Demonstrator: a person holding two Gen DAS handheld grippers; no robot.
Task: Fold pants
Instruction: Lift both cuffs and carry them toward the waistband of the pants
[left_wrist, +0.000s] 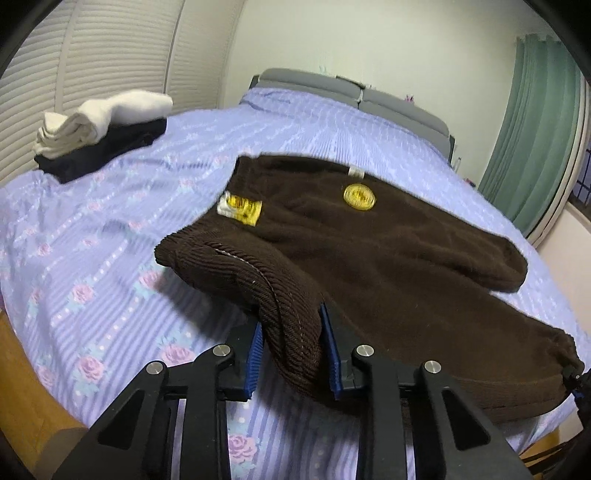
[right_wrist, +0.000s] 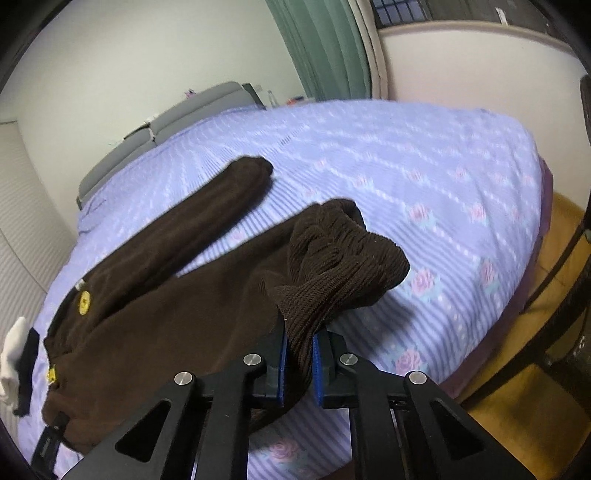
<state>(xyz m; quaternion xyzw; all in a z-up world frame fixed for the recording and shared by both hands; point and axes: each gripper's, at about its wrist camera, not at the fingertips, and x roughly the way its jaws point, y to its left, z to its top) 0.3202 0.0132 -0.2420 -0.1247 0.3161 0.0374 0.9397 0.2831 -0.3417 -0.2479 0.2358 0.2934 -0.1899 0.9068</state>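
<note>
Dark brown fleece pants (left_wrist: 388, 258) with yellow tags lie spread on a lilac floral bedspread (left_wrist: 92, 240). My left gripper (left_wrist: 291, 350) is shut on the ribbed waistband corner and lifts it slightly off the bed. In the right wrist view the pants (right_wrist: 147, 314) stretch to the left, one leg lying flat toward the headboard. My right gripper (right_wrist: 299, 354) is shut on the ribbed cuff (right_wrist: 343, 266) of the other leg and holds it raised above the bedspread (right_wrist: 424, 177).
A stack of folded white and black clothes (left_wrist: 107, 129) sits at the bed's far left. Grey pillows (left_wrist: 354, 92) lie at the head. A green curtain (left_wrist: 532, 129) hangs on the right. Wooden floor (right_wrist: 517, 387) shows beside the bed.
</note>
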